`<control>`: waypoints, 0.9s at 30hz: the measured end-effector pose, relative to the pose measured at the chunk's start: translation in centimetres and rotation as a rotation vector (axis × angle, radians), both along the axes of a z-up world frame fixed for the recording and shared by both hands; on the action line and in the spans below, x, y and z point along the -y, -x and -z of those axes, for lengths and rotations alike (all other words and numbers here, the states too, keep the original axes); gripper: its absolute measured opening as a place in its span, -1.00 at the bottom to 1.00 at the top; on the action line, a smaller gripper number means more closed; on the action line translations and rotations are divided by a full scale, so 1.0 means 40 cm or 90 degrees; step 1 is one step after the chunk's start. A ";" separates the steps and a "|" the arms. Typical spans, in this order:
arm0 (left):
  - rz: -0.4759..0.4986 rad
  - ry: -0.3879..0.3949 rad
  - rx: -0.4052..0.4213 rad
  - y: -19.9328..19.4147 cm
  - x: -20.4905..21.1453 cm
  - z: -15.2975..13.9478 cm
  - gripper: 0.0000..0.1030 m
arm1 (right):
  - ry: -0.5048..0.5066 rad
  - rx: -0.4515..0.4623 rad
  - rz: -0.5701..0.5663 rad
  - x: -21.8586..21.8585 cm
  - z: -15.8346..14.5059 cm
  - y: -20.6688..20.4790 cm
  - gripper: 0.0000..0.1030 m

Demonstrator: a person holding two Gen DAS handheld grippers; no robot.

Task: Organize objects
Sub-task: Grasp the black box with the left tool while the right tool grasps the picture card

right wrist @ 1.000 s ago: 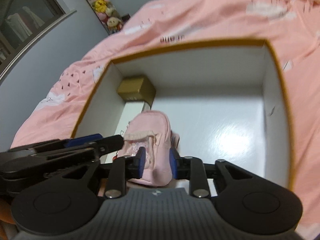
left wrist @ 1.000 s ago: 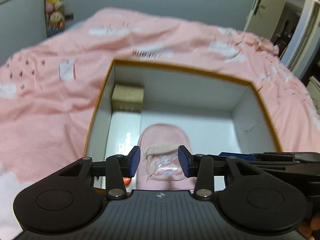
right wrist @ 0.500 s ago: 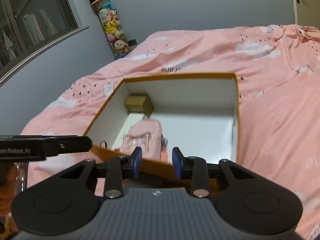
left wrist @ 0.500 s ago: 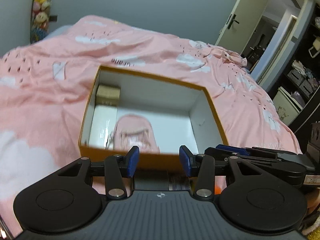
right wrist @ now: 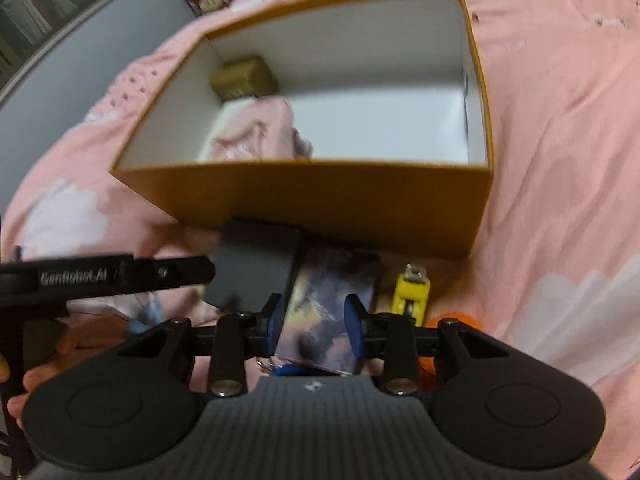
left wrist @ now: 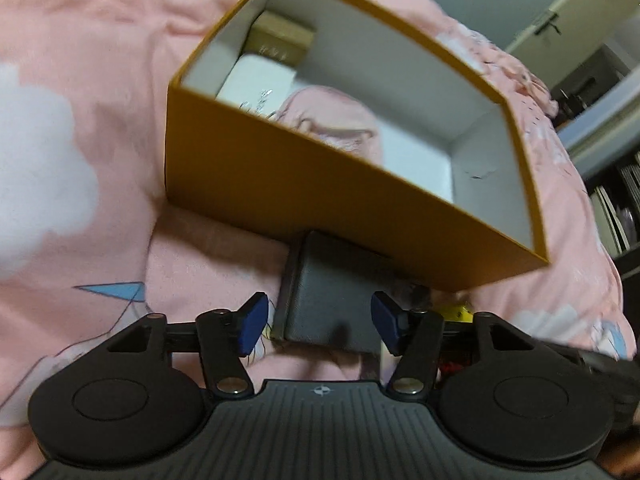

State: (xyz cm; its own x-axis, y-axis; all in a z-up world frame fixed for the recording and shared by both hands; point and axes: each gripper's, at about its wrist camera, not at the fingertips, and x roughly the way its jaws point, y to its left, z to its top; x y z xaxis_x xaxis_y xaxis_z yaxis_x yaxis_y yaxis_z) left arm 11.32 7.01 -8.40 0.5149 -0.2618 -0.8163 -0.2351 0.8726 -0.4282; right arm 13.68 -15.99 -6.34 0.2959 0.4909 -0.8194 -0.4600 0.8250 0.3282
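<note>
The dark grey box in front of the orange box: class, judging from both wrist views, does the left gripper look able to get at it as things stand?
Probably yes. The left gripper is open, with the dark grey box lying between its fingers on the bedspread. Nothing covers it; only its far end meets the orange box.

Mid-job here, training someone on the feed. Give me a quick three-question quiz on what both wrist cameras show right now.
1. True or false: the pink pouch lies inside the orange box.
2. Which object sits between the left gripper fingers' line of sight: A) dark grey case, B) gold box, C) yellow tool?
3. Fill in: the right gripper is open over a ____ card.

Key: 1 true; 2 A; 3 purple-patterned.
</note>
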 end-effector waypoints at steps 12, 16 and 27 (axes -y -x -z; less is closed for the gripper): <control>-0.010 0.088 -0.044 -0.067 -0.019 0.103 0.69 | 0.018 -0.047 0.003 -0.008 0.058 -0.039 -0.10; -0.001 0.112 -0.047 -0.076 -0.019 0.120 0.62 | 0.019 -0.046 -0.001 -0.017 0.060 -0.054 -0.06; -0.013 0.072 -0.009 0.006 -0.033 0.031 -0.08 | 0.038 -0.031 -0.014 -0.033 0.053 -0.054 -0.04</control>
State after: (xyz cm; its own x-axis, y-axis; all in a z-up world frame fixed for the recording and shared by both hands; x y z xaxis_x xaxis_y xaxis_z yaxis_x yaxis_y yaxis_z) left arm 11.09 8.32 -9.64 0.5098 -0.3423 -0.7893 -0.2597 0.8134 -0.5205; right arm 15.84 -14.68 -8.45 0.2450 0.4472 -0.8602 -0.4625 0.8337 0.3017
